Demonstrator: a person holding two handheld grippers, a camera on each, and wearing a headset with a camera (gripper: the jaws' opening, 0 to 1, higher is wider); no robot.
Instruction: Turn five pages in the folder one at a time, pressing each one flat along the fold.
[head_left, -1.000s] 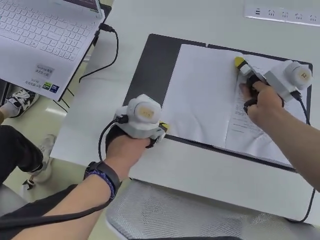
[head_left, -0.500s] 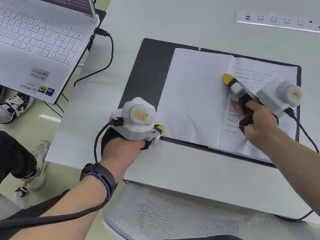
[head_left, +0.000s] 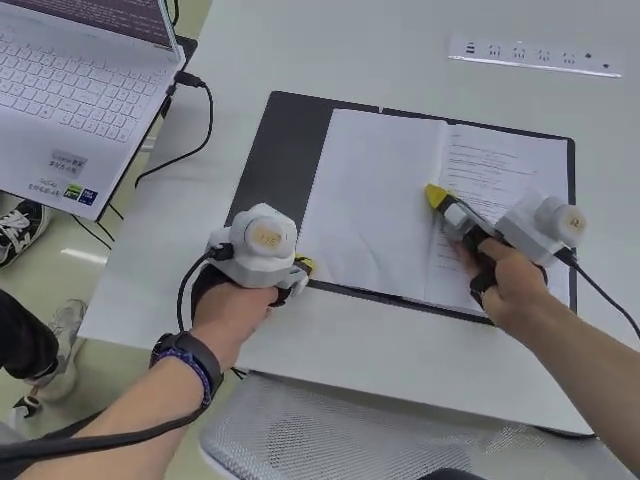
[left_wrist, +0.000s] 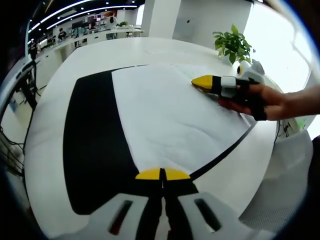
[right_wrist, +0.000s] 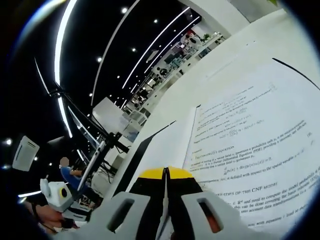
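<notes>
Nearest me, a grey mesh chair seat (head_left: 330, 430) is sitting under the near edge of the white bench (head_left: 400, 345). My left hand (head_left: 235, 302), with a dark wristband (head_left: 192, 355) on the wrist, is holding the left gripper (head_left: 303, 266) at the folder's near left edge. Its jaws are sitting fully closed, yellow tips meeting, gripping nothing I can see. In the left gripper view they're resting over the black cover, just beside the near corner of the blank page (head_left: 370, 200).

The folder (head_left: 272, 165) is lying open and flat on the bench, straight in front of me. Its black inside cover is showing on the left, the blank white page is lying across the middle, and a printed page (head_left: 505, 175) is lying on the right.

Further in, my right hand (head_left: 508, 278) is holding the right gripper (head_left: 436, 196) over the right half of the folder, pointing left. Its jaws are also sitting closed, tips together, holding nothing. The yellow tips are lying at the fold where the blank page meets the printed page, and they appear to be touching the paper. In the right gripper view the printed text is running off to the right of the tips.

Far left, a white laptop (head_left: 70, 90) is sitting open on the bench, well apart from the folder. A black cable (head_left: 200, 115) is running from its side past the folder's left edge. A white power strip (head_left: 530, 52) is lying at the far edge. A shoe (head_left: 15, 225) is showing on the floor at left. A potted plant (left_wrist: 232, 44) is standing beyond the bench in the left gripper view.
</notes>
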